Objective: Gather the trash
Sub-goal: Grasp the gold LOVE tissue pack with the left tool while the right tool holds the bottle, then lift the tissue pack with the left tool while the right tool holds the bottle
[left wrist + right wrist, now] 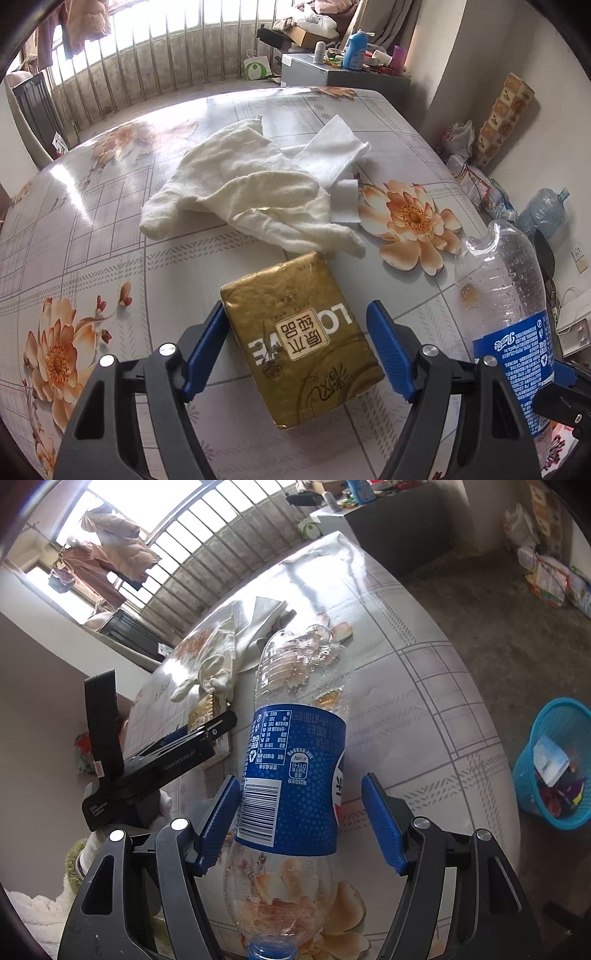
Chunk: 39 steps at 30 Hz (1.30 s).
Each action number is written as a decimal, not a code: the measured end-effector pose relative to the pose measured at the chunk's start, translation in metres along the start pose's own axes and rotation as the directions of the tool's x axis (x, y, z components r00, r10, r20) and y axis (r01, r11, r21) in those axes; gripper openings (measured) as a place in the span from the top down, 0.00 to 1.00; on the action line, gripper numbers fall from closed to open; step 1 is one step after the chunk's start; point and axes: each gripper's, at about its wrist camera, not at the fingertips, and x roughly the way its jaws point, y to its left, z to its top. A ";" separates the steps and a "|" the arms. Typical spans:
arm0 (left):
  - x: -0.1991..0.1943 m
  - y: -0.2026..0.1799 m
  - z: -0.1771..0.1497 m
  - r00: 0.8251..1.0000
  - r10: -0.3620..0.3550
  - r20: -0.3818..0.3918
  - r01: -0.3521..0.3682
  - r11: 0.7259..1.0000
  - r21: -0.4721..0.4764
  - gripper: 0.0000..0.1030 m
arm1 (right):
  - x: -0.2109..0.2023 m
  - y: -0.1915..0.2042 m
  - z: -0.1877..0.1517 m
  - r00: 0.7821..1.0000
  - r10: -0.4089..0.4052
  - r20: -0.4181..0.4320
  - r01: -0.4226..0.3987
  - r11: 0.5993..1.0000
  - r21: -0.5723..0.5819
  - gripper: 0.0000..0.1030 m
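We see a gold tissue pack (303, 347) lying flat at lower centre, an apparently empty clear bottle (295, 775) with blue label lying mid-frame, and white tissue sheets (332, 155) above.

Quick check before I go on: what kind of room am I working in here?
Most likely a lived-in home. A table with a floral tablecloth stands by a barred window with laundry hanging there, and a blue wastebasket sits on the bare floor.

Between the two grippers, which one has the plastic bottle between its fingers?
The right gripper: the blue-labelled bottle lies between its open fingers. The left gripper straddles the gold tissue pack instead.
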 end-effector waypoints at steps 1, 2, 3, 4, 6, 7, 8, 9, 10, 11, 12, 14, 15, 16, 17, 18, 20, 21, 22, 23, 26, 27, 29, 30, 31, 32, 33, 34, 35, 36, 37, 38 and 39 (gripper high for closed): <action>-0.001 0.000 -0.002 1.000 -0.005 0.009 0.005 1.000 0.016 0.32 | 0.001 0.000 -0.001 1.000 -0.001 0.000 0.001 1.000 -0.007 0.38; -0.001 0.000 -0.003 1.000 -0.006 0.016 0.006 1.000 0.029 0.32 | 0.001 0.001 -0.001 1.000 -0.007 0.002 0.007 1.000 -0.016 0.39; -0.002 0.000 -0.005 1.000 -0.004 0.020 0.003 0.999 0.042 0.33 | 0.002 0.002 -0.002 1.000 -0.011 0.004 0.011 1.000 -0.024 0.40; -0.003 0.000 -0.007 1.000 -0.003 0.021 0.002 0.999 0.054 0.33 | 0.002 0.004 -0.003 1.000 -0.011 0.006 0.011 0.999 -0.033 0.43; -0.006 -0.001 -0.010 1.000 -0.005 0.012 0.005 0.997 0.071 0.33 | 0.001 0.004 -0.005 1.000 -0.005 0.004 0.005 0.999 -0.040 0.46; -0.008 -0.001 -0.012 1.000 -0.012 0.003 0.012 0.997 0.077 0.33 | 0.000 0.004 -0.006 1.000 -0.005 0.004 0.005 0.999 -0.039 0.46; -0.010 -0.001 -0.015 1.000 -0.019 -0.006 0.020 0.996 0.083 0.33 | 0.000 0.004 -0.006 1.000 -0.007 0.006 0.007 0.999 -0.043 0.46; -0.013 -0.002 -0.018 1.000 -0.023 -0.013 0.024 0.996 0.090 0.33 | -0.001 0.003 -0.006 1.000 -0.010 0.007 0.011 0.999 -0.047 0.46; -0.015 -0.003 -0.022 0.999 -0.027 -0.021 0.029 0.995 0.097 0.33 | -0.002 0.002 -0.007 1.000 -0.012 0.008 0.013 0.999 -0.049 0.46; -0.017 -0.004 -0.026 0.999 -0.034 -0.030 0.037 0.994 0.103 0.33 | -0.003 0.001 -0.007 1.000 -0.013 0.008 0.014 0.999 -0.051 0.46; -0.019 -0.005 -0.030 0.999 -0.039 -0.038 0.043 0.993 0.110 0.33 | -0.004 0.000 -0.007 1.000 -0.014 0.007 0.015 0.999 -0.051 0.46; -0.025 -0.008 -0.039 0.997 -0.051 -0.052 0.057 0.991 0.124 0.33 | -0.006 -0.002 -0.008 1.000 -0.016 0.006 0.016 0.999 -0.050 0.46; -0.028 -0.011 -0.043 0.997 -0.059 -0.058 0.066 0.989 0.129 0.33 | -0.006 -0.002 -0.009 1.000 -0.018 0.006 0.018 0.999 -0.049 0.46; -0.031 -0.013 -0.048 0.996 -0.065 -0.063 0.073 0.988 0.134 0.33 | -0.007 -0.003 -0.010 1.000 -0.019 0.007 0.019 0.999 -0.048 0.46; -0.034 -0.015 -0.052 0.995 -0.072 -0.066 0.080 0.987 0.140 0.33 | -0.009 -0.004 -0.011 1.000 -0.020 0.008 0.021 0.999 -0.046 0.46; -0.037 -0.017 -0.054 0.995 -0.078 -0.069 0.087 0.986 0.145 0.33 | -0.010 -0.006 -0.012 1.000 -0.021 0.009 0.021 0.999 -0.043 0.46; -0.041 -0.021 -0.061 0.994 -0.084 -0.076 0.095 0.983 0.156 0.33 | -0.012 -0.008 -0.013 1.000 -0.022 0.010 0.023 0.999 -0.035 0.46; -0.043 -0.023 -0.064 0.993 -0.085 -0.079 0.097 0.982 0.162 0.33 | -0.014 -0.009 -0.014 1.000 -0.026 0.010 0.026 0.999 -0.031 0.46; -0.045 -0.025 -0.067 0.993 -0.085 -0.082 0.098 0.981 0.169 0.33 | -0.015 -0.010 -0.014 0.999 -0.030 0.011 0.030 0.999 -0.029 0.46; -0.046 -0.029 -0.069 0.993 -0.084 -0.084 0.098 0.980 0.174 0.33 | -0.017 -0.011 -0.016 0.999 -0.038 0.013 0.039 0.999 -0.028 0.46; -0.047 -0.032 -0.073 0.993 -0.084 -0.087 0.099 0.978 0.184 0.33 | -0.021 -0.011 -0.018 0.998 -0.060 0.019 0.060 0.998 -0.026 0.46; -0.047 -0.033 -0.074 0.993 -0.081 -0.089 0.097 0.978 0.184 0.33 | -0.022 -0.011 -0.019 0.998 -0.063 0.020 0.063 0.998 -0.023 0.46; -0.046 -0.033 -0.076 0.992 -0.078 -0.094 0.095 0.978 0.185 0.33 | -0.022 -0.013 -0.019 0.998 -0.062 0.020 0.062 0.998 -0.015 0.46; -0.044 -0.033 -0.076 0.992 -0.078 -0.098 0.095 0.978 0.184 0.33 | -0.022 -0.013 -0.019 0.998 -0.061 0.020 0.061 0.998 -0.011 0.46; -0.044 -0.033 -0.076 0.992 -0.077 -0.101 0.095 0.979 0.181 0.33 | -0.021 -0.014 -0.018 0.998 -0.061 0.020 0.061 0.998 -0.009 0.46; -0.043 -0.033 -0.076 0.992 -0.078 -0.102 0.096 0.979 0.180 0.33 | -0.021 -0.013 -0.019 0.998 -0.061 0.020 0.061 0.998 -0.008 0.46; -0.043 -0.033 -0.076 0.992 -0.080 -0.101 0.097 0.979 0.179 0.33 | -0.021 -0.013 -0.018 0.998 -0.062 0.019 0.062 0.998 -0.007 0.46; -0.043 -0.033 -0.076 0.992 -0.080 -0.102 0.097 0.979 0.179 0.33 | -0.021 -0.014 -0.018 0.998 -0.063 0.019 0.063 0.998 -0.007 0.46; -0.043 -0.032 -0.076 0.991 -0.080 -0.103 0.097 0.979 0.178 0.33 | -0.021 -0.012 -0.019 0.998 -0.065 0.021 0.066 0.998 -0.008 0.46; -0.042 -0.032 -0.076 0.991 -0.080 -0.104 0.098 0.979 0.178 0.33 | -0.021 -0.012 -0.019 0.998 -0.067 0.020 0.067 0.998 -0.009 0.46; -0.042 -0.032 -0.076 0.991 -0.080 -0.104 0.098 0.979 0.178 0.33 | -0.020 -0.011 -0.019 0.997 -0.068 0.020 0.068 0.998 -0.009 0.46; -0.042 -0.032 -0.076 0.991 -0.080 -0.104 0.098 0.979 0.179 0.33 | -0.020 -0.012 -0.019 0.997 -0.068 0.020 0.068 0.998 -0.010 0.46; -0.042 -0.032 -0.076 0.991 -0.080 -0.104 0.098 0.979 0.179 0.33 | -0.021 -0.012 -0.019 0.997 -0.068 0.020 0.068 0.998 -0.009 0.46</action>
